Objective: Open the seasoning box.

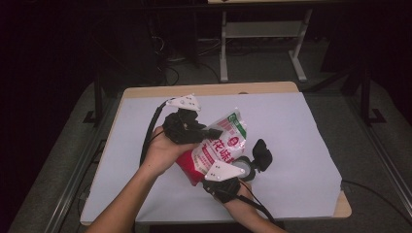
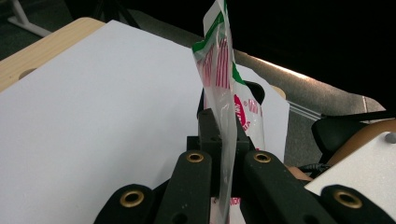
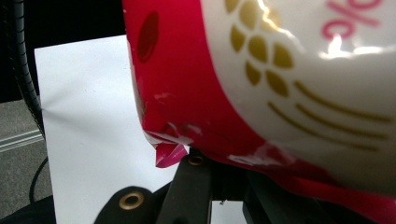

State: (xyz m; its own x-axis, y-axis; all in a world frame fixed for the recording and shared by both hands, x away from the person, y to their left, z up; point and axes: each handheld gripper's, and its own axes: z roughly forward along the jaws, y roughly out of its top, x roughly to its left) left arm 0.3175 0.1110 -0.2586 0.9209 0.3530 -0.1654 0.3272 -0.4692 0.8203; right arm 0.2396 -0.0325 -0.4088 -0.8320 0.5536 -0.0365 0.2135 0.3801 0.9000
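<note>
The left tool [image 1: 214, 132] has its jaws nearly together on the thin upper edge of a red-and-white printed bag [image 1: 224, 145]; in the left gripper view the film of the bag [image 2: 227, 140] runs straight up between the two black jaws, pinched flat there. The bag hangs above the table [image 1: 291, 126], clear of the white sheet [image 1: 145, 160] that covers most of the top. Its long axis slants from the green-edged top corner, up and toward the far side, down to the red bottom end, which sits nearer the person.

That lower red end lies against the right tool [image 1: 228, 180]. In the right gripper view the bag's [image 3: 280, 70] bulging, filled body presses down over the jaws, hiding their tips, so I cannot tell whether this tool grips the bag or only props it from beneath. The coming move seems to turn on this: the bag is strung between the two tools, top with the left, bottom at the right, and either hand is equally close to its own end.

Just right of the bag on the table, a grey round piece [image 1: 246, 166] with a black part [image 1: 263, 154] beside it sits close to the right tool; what it is stays unclear.

Count: one bag, two tools, one table, one white sheet.
</note>
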